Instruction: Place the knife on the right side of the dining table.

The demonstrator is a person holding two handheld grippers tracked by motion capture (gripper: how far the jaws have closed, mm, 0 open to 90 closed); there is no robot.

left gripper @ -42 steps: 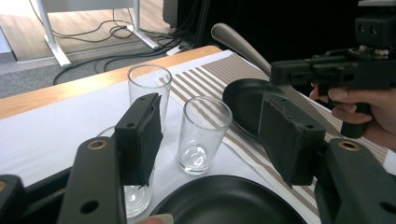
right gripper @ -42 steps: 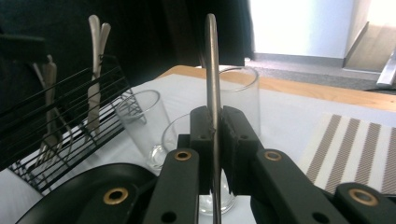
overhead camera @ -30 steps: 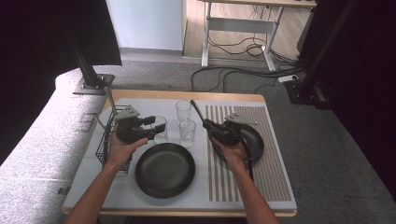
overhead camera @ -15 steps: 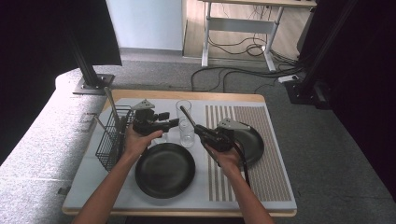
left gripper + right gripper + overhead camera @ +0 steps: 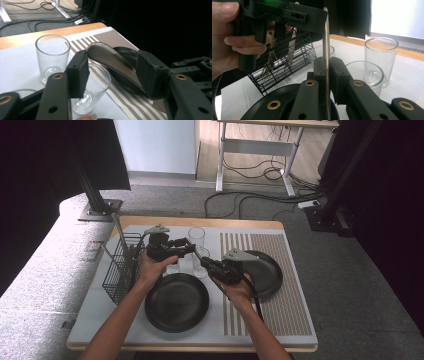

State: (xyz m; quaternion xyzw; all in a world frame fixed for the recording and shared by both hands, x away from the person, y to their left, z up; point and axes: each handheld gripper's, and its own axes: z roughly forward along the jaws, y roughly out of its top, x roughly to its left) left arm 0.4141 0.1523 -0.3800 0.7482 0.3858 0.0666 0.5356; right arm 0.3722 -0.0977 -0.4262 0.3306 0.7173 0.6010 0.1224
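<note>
At frame centre the right gripper (image 5: 327, 72) clamps a spoon (image 5: 110, 58) whose bowl sits between the left gripper's (image 5: 112, 72) spread jaws: close those squarely before the right lets go

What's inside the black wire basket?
In the right gripper view, the black wire basket holds a metal fork and one more piece of cutlery. The left gripper and the hand hide the upper ends.
</note>
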